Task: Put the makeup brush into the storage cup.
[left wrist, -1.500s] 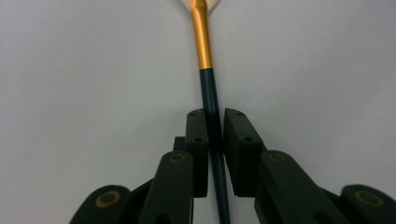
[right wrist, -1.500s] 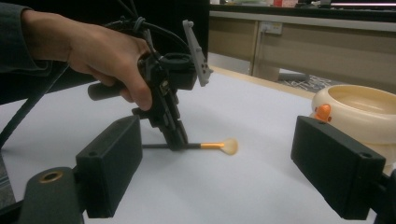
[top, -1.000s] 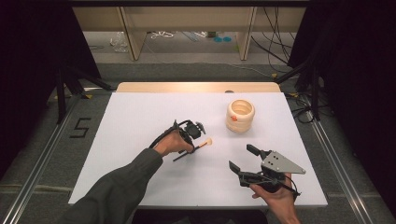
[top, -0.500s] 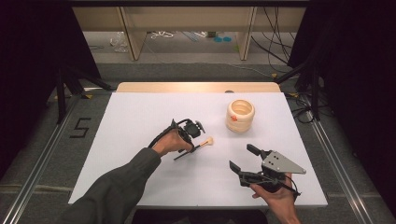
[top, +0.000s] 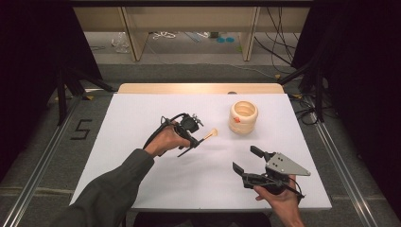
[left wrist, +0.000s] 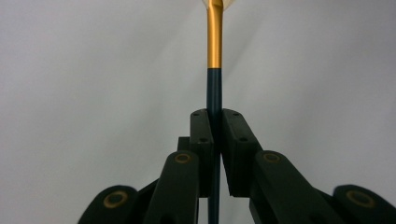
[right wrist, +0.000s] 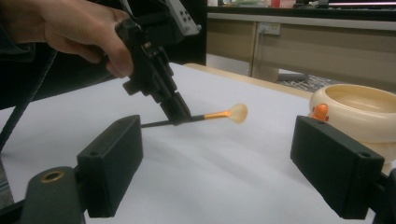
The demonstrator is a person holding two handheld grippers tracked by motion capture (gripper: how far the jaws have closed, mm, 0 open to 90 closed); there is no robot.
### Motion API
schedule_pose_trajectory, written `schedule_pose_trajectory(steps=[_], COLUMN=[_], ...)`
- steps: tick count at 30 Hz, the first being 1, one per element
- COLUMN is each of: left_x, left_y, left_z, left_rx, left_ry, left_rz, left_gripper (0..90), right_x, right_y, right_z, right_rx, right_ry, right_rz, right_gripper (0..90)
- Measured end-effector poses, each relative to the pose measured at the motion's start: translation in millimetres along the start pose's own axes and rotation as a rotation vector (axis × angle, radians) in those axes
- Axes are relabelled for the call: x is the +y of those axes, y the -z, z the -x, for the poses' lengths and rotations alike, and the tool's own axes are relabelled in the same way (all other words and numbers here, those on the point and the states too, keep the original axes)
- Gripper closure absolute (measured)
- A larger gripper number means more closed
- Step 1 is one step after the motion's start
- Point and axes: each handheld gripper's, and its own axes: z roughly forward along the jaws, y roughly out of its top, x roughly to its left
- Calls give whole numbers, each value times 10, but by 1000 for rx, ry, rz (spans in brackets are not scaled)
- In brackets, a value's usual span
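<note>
the left gripper [top: 193, 140] pinches the light, thin, stiff brush [right wrist: 205, 115] mid-handle left of the pot [top: 243, 117], while the right gripper [top: 250, 161] waits, fingers wide.

brush [top: 204, 138] mid-table, above surface | pot [top: 243, 117] just right-behind it | left gripper [top: 189, 142] left of brush | right gripper [top: 246, 160] near edge, right

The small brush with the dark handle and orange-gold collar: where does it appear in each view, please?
High view: the small brush is left of centre, in the left gripper.
Left gripper view: it rises up the middle, between the shut jaws.
Right gripper view: centre, lifted off the white table.
Shared landmark: the cream ribbed bowl, in the high and right gripper views.
</note>
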Motion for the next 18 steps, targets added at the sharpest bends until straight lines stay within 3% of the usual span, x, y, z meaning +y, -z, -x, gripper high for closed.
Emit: schedule_pose_trajectory(steps=[2, 4, 9, 11, 12, 15, 16, 18], left_x=[-8, -20, -52, -65, -76, -107, -122, -153], left_y=[55, 97, 253, 293, 335, 352, 363, 365], left_z=[0, 20, 30, 69, 72, 151, 159, 171], left_rx=[0, -16, -34, -48, -49, -59, -66, -73], left_ry=[10, 47, 25, 44, 12, 47, 41, 53], left_rz=[33, 89, 151, 199, 190, 255, 266, 295], left_gripper=[834, 834, 833, 834, 834, 834, 834, 833], right_x=[-2, 0, -4, -4, -5, -6, 2, -4], right_y=[-4, 4, 1, 0, -4, -12, 6, -5], right_z=[4, 12, 25, 23, 20, 18, 24, 37], right_rx=[2, -7, 5, 5, 8, 11, 8, 18], right_ry=[-10, -9, -29, -34, -38, -43, -38, -83], right_rz=[8, 6, 6, 5, 13, 24, 0, 27], right_gripper=[178, 178, 178, 178, 178, 178, 178, 181])
